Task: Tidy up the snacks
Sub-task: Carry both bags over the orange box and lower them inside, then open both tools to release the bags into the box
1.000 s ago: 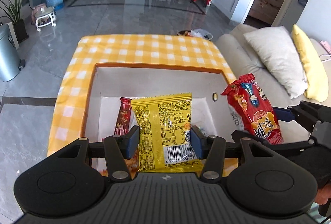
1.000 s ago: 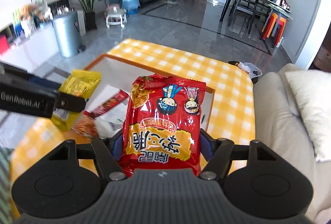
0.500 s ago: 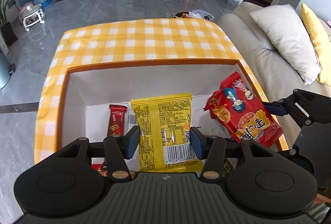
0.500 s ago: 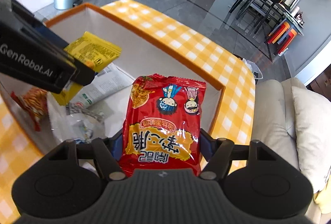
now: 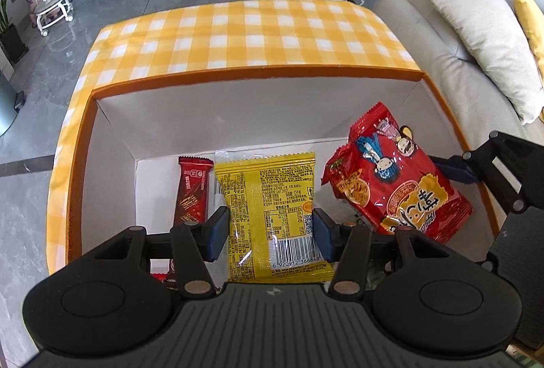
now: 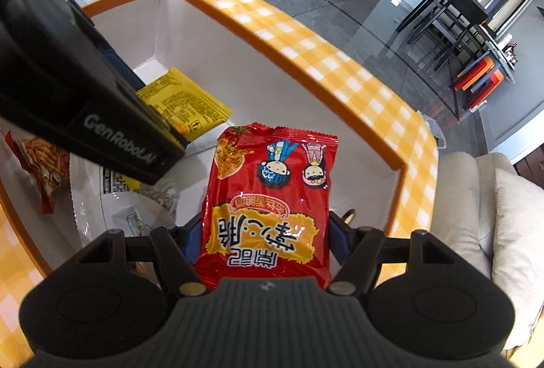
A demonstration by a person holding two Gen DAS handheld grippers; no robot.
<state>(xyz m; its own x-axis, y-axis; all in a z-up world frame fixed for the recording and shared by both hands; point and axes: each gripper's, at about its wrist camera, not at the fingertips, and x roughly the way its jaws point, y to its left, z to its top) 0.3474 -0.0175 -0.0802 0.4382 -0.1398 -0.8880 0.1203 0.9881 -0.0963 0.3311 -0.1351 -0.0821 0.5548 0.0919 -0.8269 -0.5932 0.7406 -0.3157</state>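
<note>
Snacks are being loaded into an orange-rimmed box (image 5: 258, 73) with white inner walls, which stands on a worktop (image 5: 258, 28) covered in yellow check cloth. The left gripper (image 5: 268, 228) is closed on a yellow packet (image 5: 268, 198), pinched across its lower half just above the barcode, with the top of the packet reaching out over the box interior. The right gripper (image 6: 261, 235) is closed on a red packet (image 6: 272, 194), likewise clamped across its lower part (printed side facing the camera, text inverted). Both packets hang inside the box opening, side by side and apart, yellow to the left, red to the right. On the box floor lie a dark red bar (image 5: 191, 191), a white packet (image 6: 115, 194) and an orange-red bag (image 6: 40, 160) by the near wall. Handling: both held packets are judged to be light, air-filled film pouches, soft and slick, with brittle contents; excessive squeeze would crush the food, while a light pinch may let the film slide. Take hold across the flat body near a sealed end, as here, not at the puffed centre. Judged step: lowering and releasing both packets onto the box floor. Whether either packet touches the items beneath it cannot be told.
</note>
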